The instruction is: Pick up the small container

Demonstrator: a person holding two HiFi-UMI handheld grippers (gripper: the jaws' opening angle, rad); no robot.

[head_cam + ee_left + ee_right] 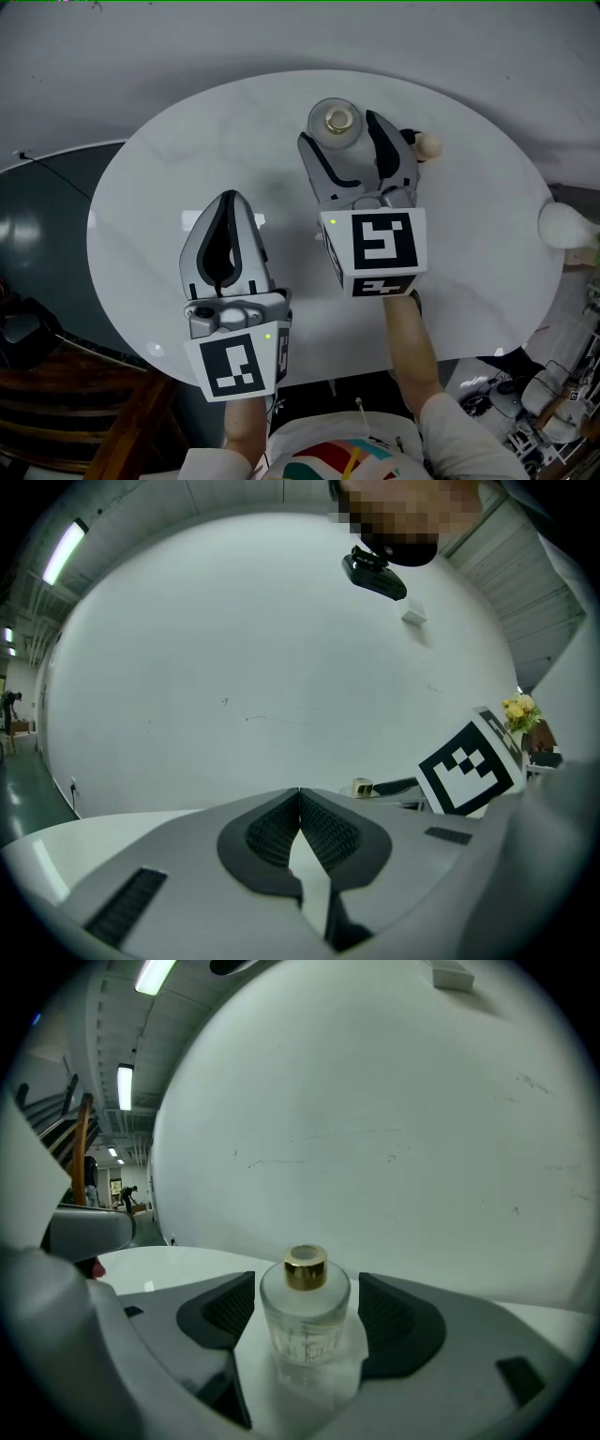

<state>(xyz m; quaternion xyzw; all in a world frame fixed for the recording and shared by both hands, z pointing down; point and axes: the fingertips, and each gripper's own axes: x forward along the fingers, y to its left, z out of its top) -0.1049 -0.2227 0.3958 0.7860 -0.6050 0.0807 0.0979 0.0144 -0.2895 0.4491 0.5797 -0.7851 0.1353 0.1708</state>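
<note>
Small container (305, 1321) stands upright on the counter (469, 234), centred between the spread jaws of our right tool (347, 131). Neither pad touches it, so we judge a squeeze would meet both sides evenly. Our left tool (300, 803) is clenched on nothing, off to one side.

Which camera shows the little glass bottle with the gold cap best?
The right gripper view: the bottle stands upright between the right gripper's open jaws, side-on. The head view shows only its top; the left gripper view, barely anything.
</note>
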